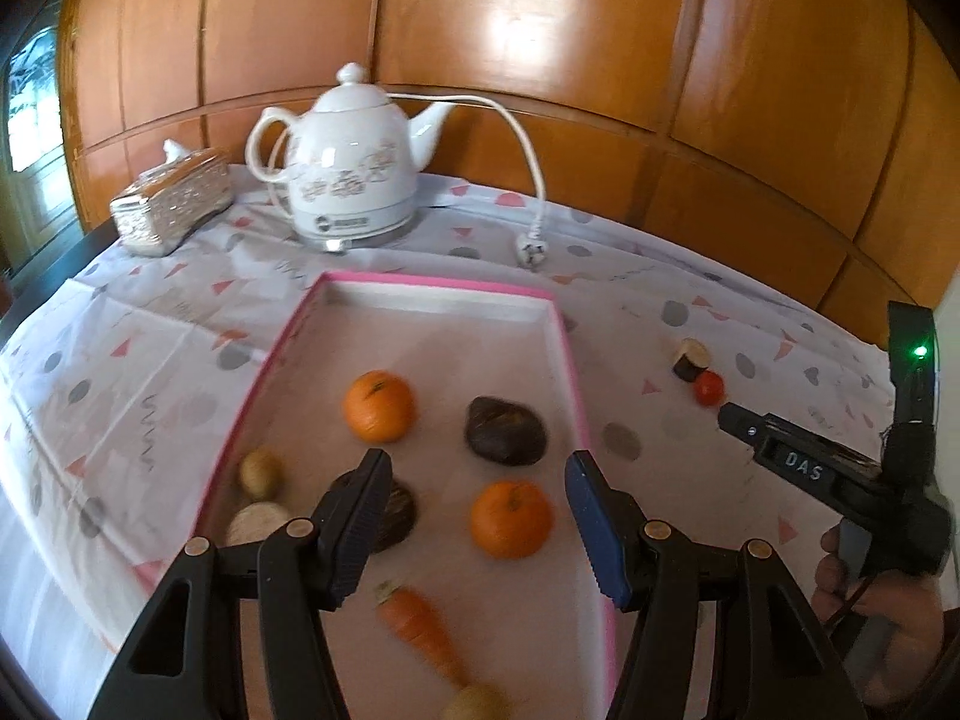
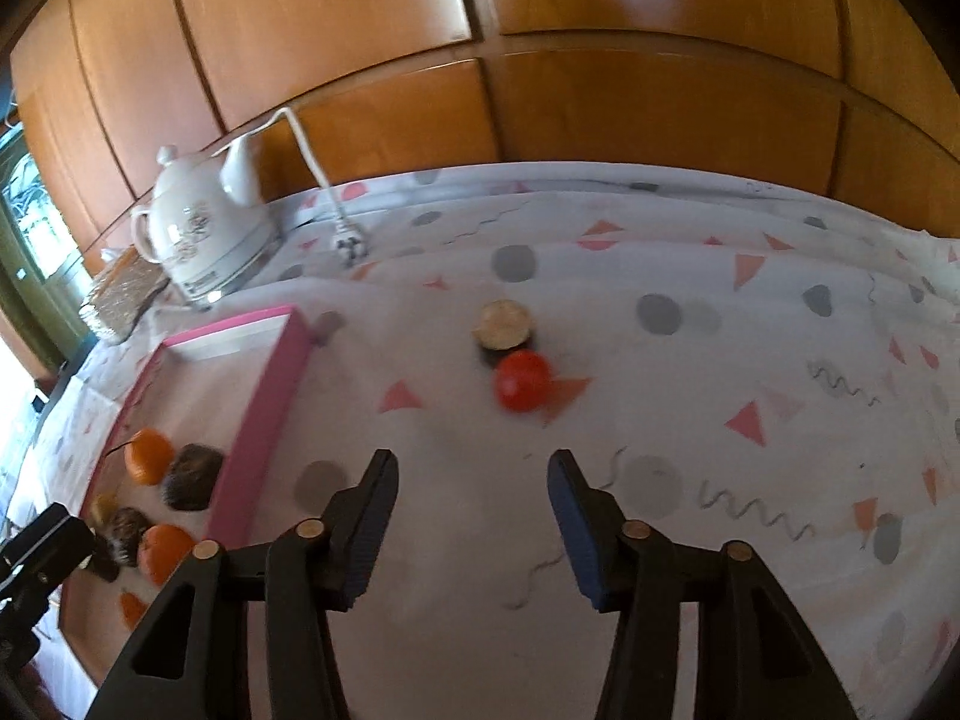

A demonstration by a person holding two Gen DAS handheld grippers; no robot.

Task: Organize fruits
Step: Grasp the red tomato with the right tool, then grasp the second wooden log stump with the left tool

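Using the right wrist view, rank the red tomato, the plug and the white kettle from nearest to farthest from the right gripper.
1. Red tomato, just ahead of the open right gripper.
2. Plug, far, ahead-left on the cloth.
3. White kettle, farthest, back-left by the wall.

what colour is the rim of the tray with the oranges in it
Pink rim on the tray, white inside; it shows best in the left wrist view.

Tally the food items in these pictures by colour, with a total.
Orange: 3 (orange, orange, carrot)
Red: 1 (tomato)
Dark brown: 3
Tan or pale: 3
Total: 10
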